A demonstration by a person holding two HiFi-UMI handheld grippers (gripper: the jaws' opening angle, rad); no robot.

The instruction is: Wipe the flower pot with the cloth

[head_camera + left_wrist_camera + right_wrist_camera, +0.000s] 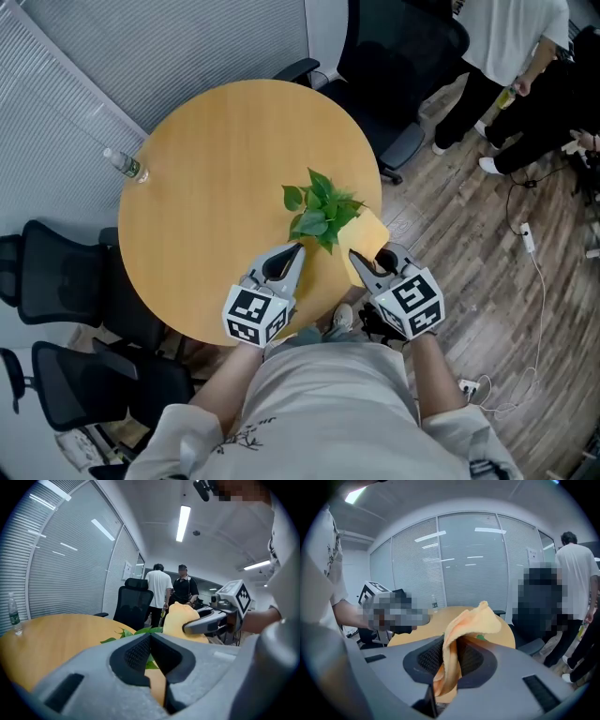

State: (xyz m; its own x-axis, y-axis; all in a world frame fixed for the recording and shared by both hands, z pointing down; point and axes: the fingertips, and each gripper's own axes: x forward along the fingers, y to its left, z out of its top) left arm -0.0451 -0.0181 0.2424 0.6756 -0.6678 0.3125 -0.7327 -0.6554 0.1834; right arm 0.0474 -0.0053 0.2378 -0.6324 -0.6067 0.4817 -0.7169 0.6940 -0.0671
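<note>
A small plant (pixel 321 208) with green leaves stands near the front right edge of the round wooden table (pixel 211 187); its leaves hide the flower pot from above. My left gripper (pixel 298 247) sits just left of the plant, jaws shut, tips touching in the left gripper view (pixel 150 637), with leaves (pixel 140 631) showing just beyond them. No object shows between its jaws. My right gripper (pixel 357 255) is on the plant's right, shut on a yellow cloth (pixel 370 234). The cloth (pixel 461 630) bunches up between its pads and flops over the top.
A water bottle (pixel 124 166) stands at the table's far left edge. Black office chairs (pixel 56 281) crowd the left side and another (pixel 398 56) stands behind the table. People (pixel 511 52) stand at the upper right, and cables (pixel 530 244) lie on the wood floor.
</note>
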